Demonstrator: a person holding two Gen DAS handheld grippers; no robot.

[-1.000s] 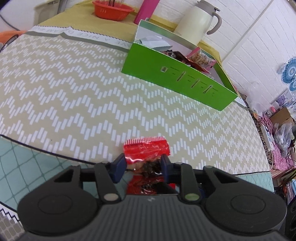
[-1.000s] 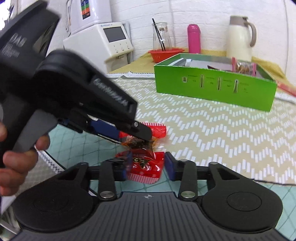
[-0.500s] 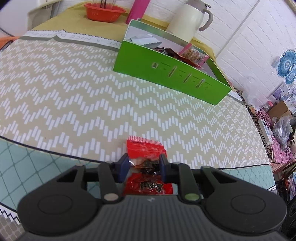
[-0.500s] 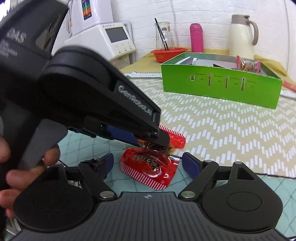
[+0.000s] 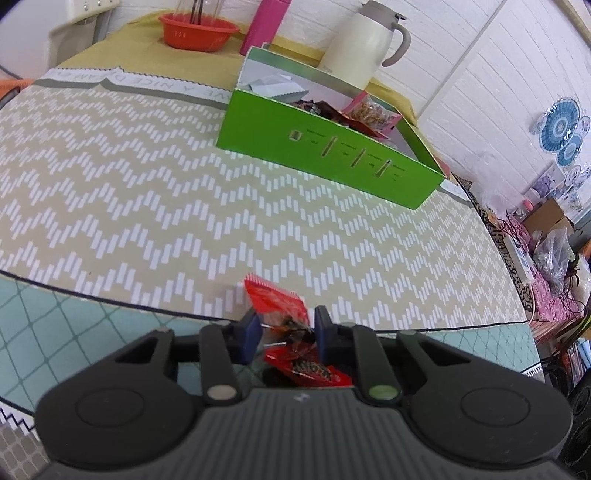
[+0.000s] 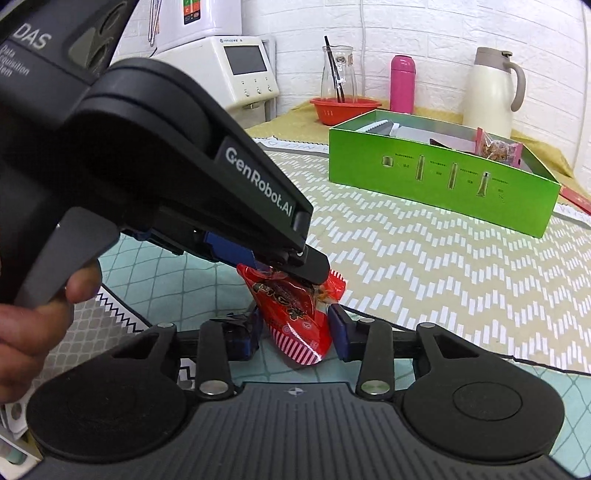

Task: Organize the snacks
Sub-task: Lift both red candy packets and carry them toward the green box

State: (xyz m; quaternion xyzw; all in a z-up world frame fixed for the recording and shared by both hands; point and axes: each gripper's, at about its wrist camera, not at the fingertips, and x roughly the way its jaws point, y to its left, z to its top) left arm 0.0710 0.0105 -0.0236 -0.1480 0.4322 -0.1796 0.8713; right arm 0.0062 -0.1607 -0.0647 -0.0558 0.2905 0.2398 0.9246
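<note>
A red snack packet [image 5: 277, 299] is pinched at its middle by my left gripper [image 5: 287, 329], which is shut on it just above the table's near edge. From the right wrist view, the left gripper [image 6: 312, 273] reaches in from the upper left and holds the packet [image 6: 295, 314] so that it hangs tilted, striped end down. My right gripper [image 6: 295, 334] has that lower end between its blue pads [image 6: 341, 332]. Its jaws are closing, and the pads stand beside the packet without pressing it. A green box [image 5: 325, 162] [image 6: 443, 184] with several snacks [image 5: 369, 110] stands farther back.
Behind the box are a cream jug [image 5: 365, 40] [image 6: 487, 88], a pink bottle [image 6: 402, 85], an orange basket [image 5: 199, 31] and a glass carafe [image 6: 338, 70]. A white appliance [image 6: 236, 70] stands at the back left. A hand [image 6: 44, 302] holds the left gripper's handle. The table drops off at the right.
The right gripper let go of the packet, swung wide open, then narrowed around its lower end. The left gripper tightened on the packet, which has tipped from flat to hanging tilted.
</note>
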